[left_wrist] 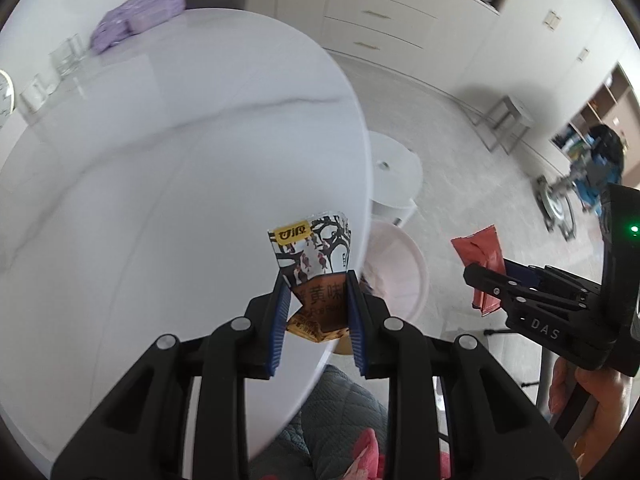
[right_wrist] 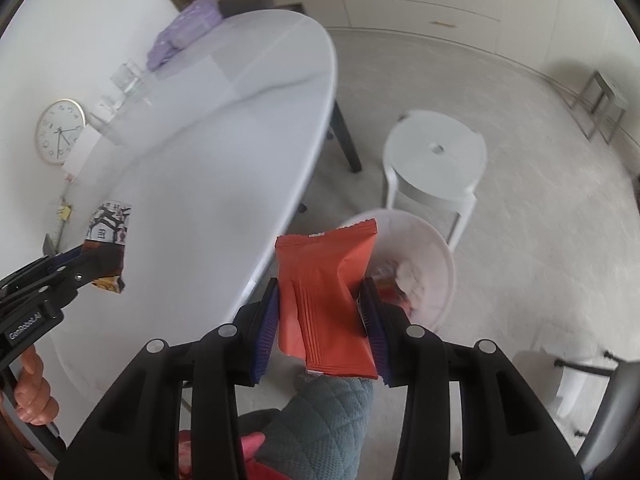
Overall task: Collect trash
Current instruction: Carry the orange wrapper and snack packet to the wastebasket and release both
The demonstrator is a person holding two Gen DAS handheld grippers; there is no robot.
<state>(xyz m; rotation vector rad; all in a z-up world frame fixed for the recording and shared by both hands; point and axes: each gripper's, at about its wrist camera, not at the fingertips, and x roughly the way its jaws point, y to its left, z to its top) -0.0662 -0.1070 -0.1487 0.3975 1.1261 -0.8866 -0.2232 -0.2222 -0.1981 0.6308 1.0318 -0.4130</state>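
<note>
with both wrappers lifted off the worktop point(left_wrist: 140, 200), the left claw point(left_wrist: 316, 300) pinching the printed wrapper point(left_wrist: 316, 256) at the edge and the right claw point(right_wrist: 320, 312) clamping the red wrapper point(right_wrist: 324, 292) above the bin point(right_wrist: 436, 256), only dropping them in seems left.

A home dining area: a white marble bench point(left_wrist: 168, 152) ahead of the left gripper point(left_wrist: 316, 312), cream drawer cabinets point(left_wrist: 380, 12) beyond it, a wall clock point(right_wrist: 60, 131) and drinking glasses point(right_wrist: 128, 78) far left, a white stool point(right_wrist: 434, 156) ahead.
</note>
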